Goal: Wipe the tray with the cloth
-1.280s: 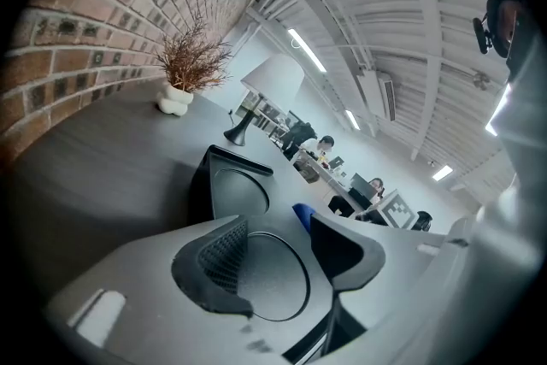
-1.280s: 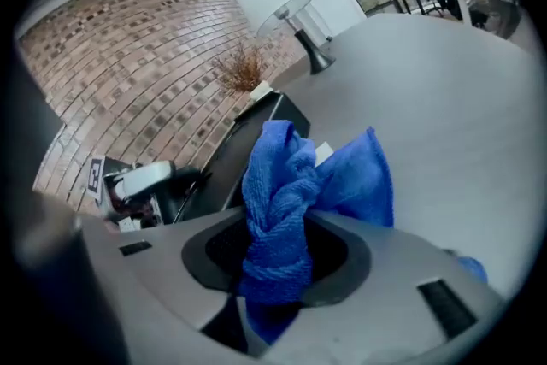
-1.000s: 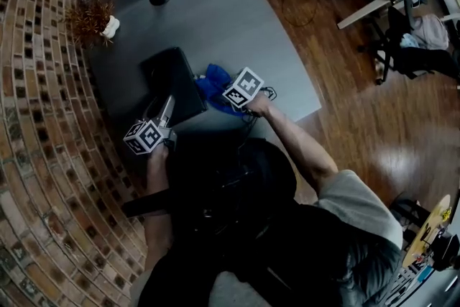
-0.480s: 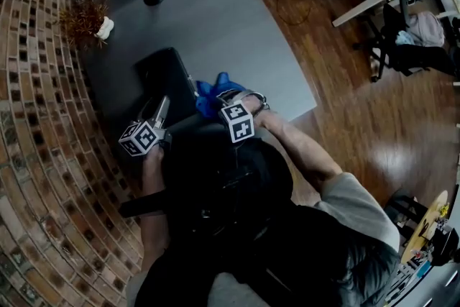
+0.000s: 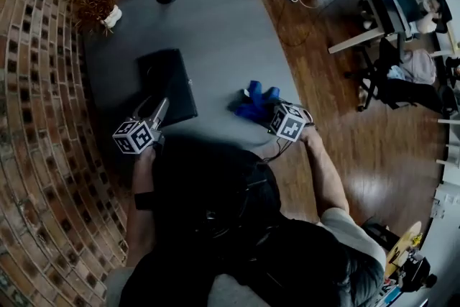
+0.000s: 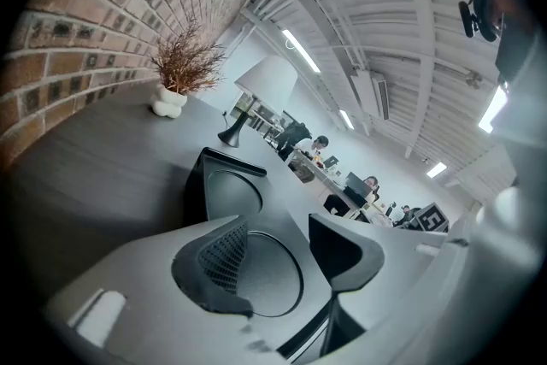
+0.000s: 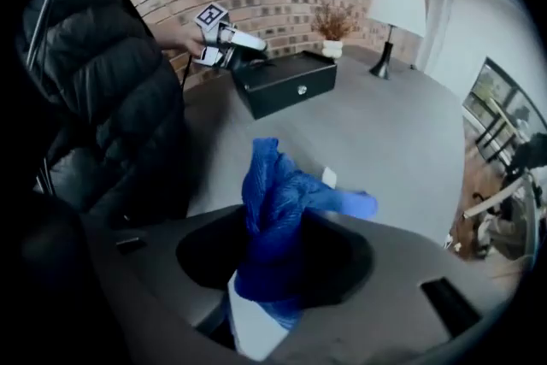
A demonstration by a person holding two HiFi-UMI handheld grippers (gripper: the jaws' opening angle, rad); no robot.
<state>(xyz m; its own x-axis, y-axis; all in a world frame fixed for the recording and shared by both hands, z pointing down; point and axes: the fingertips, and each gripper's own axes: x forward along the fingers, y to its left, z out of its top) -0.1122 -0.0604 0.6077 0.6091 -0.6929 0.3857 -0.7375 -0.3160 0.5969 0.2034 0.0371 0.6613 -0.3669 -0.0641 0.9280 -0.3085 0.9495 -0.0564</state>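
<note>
Cloth judged soft and light, bunched on counter, well right of tray. My right claw has just been opening, cloth between jaws. I'd regrip the thick fold. Left claw wide at tray's near corner.

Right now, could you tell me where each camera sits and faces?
Head view: on the head, steeply down onto table, tray, cloth; forearms, left gripper, right gripper show.
Left gripper view: on that gripper, along its parted jaws across the tray toward the lamp.
Right gripper view: on that gripper, down at the cloth between its jaws, which have just been opening; the person's dark jacket shows.
Shared: all three show the tray and lamp.
</note>
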